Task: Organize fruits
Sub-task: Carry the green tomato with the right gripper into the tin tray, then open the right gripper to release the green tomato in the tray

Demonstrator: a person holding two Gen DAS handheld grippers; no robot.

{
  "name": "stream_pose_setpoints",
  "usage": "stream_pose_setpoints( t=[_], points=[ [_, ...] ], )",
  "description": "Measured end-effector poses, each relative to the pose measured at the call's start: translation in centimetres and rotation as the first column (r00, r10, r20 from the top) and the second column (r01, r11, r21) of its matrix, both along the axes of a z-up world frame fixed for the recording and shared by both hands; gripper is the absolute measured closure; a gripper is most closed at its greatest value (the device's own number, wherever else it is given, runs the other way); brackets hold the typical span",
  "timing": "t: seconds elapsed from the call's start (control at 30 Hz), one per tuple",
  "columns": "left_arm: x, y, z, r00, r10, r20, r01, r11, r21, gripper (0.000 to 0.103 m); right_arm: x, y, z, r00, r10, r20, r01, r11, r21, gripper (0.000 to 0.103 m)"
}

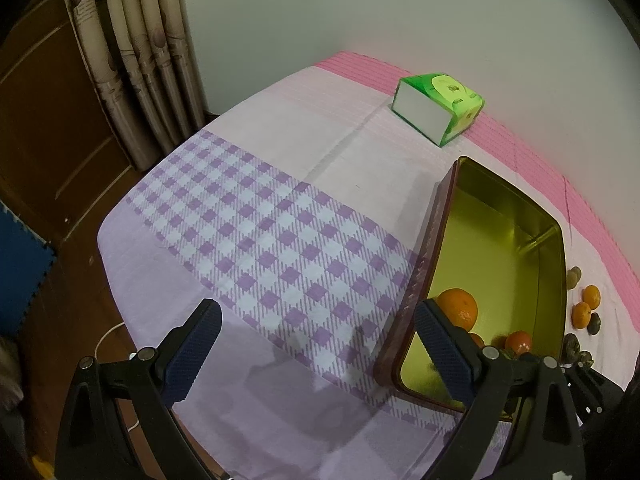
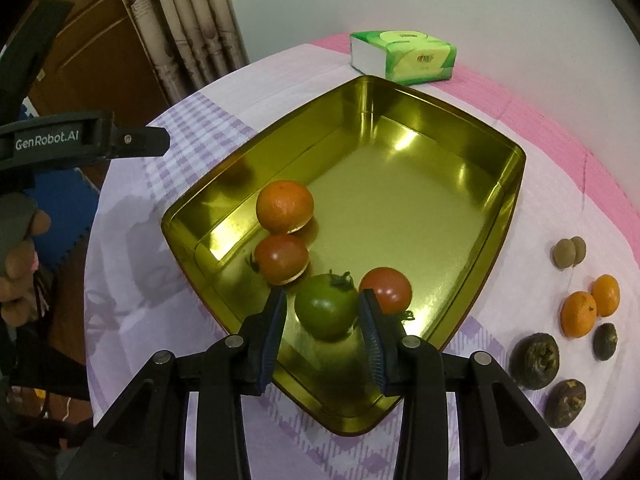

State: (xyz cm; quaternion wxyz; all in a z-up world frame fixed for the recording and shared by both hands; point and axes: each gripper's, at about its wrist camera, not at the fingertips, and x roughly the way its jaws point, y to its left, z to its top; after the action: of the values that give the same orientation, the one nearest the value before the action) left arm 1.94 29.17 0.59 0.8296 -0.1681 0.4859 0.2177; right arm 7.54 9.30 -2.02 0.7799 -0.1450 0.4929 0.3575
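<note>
Pinching the green tomato (image 2: pixel 326 306) low inside the gold tin (image 2: pixel 516 196), the right hand-held gripper (image 2: pixel 323 300) sits at its near corner. Two red tomatoes (image 2: pixel 281 258) and an orange (image 2: pixel 285 206) lie there too. The left hand-held gripper (image 1: pixel 316 344), spread wide, hovers left of the tin.

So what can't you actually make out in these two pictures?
- Left wrist view: the tin hides most fruit; its near end sits behind the left gripper.
- Left wrist view: the fruit beyond the tin is small and partly cut off.
- Right wrist view: whether the right gripper's jaws press the green tomato; a gap seems to show on one side.
- Right wrist view: what the dark wrinkled fruits are.
</note>
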Motion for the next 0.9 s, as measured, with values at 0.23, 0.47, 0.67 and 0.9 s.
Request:
stream_pose_setpoints(
  t=[0.23, 0.47, 0.67, 0.9],
  points=[
    [0.1, -0.2, -0.1, 1.000, -0.009, -0.002, 0.009, 1.000, 0.009, 0.007, -0.2, -0.3, 0.3, 1.000, -0.005, -0.001, 0.005, 1.000, 0.013, 0.064],
    [0.1, -0.4, -0.1, 1.000, -0.015, -0.004, 0.015, 1.000, 0.016, 0.007, -0.7, -0.8, 1.0, 1.000, -0.015, 0.013, 0.015, 0.999, 0.031, 0.052],
    [0.2, -0.7, -0.1, 1.000, -0.019, -0.006, 0.020, 0.999, 0.028, 0.007, -1.0, -1.7, 1.9, 0.998, -0.040, 0.045, 0.037, 0.998, 0.046, 0.033],
    [0.3, -1.0, 0.0, 1.000, -0.029, -0.004, 0.029, 0.999, 0.044, 0.007, -1.1, -4.0, 3.6, 0.991, -0.099, 0.089, 0.091, 0.992, 0.091, 0.019]
  ],
)
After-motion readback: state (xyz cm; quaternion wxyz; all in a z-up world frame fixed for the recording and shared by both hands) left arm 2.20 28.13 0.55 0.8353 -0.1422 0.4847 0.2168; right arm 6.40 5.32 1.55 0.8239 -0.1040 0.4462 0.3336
